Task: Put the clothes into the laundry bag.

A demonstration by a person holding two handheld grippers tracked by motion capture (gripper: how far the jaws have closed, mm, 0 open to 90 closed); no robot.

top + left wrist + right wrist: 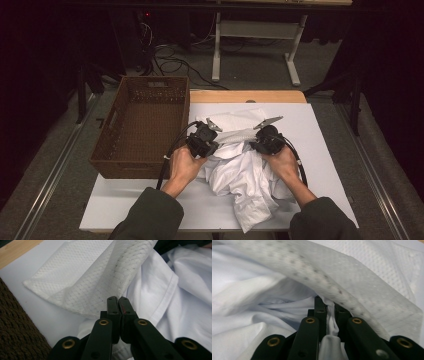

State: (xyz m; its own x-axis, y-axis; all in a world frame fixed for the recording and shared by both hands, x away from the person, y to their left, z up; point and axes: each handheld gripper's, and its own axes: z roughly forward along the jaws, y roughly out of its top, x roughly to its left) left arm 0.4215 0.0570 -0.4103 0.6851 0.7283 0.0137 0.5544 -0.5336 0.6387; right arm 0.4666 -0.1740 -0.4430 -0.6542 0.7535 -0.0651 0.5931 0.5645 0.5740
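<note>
A heap of white clothes (240,175) lies on the white tabletop (325,150), with a white mesh cloth (235,122) at its far side. My left gripper (216,144) sits at the heap's left. In the left gripper view its jaws (117,300) are pressed together at the lower edge of the mesh cloth (100,277), which rises from the tips as a taut fold. My right gripper (253,146) is at the heap's right. It (328,302) is shut on a bunch of smooth white fabric (330,340), with the mesh cloth (352,275) draped over the tips.
A brown woven basket (131,167) stands at the table's left, close to my left hand; its wall (15,335) shows beside the left gripper. A wooden strip (245,96) borders the far edge. A white desk frame (255,30) and cables lie on the floor beyond.
</note>
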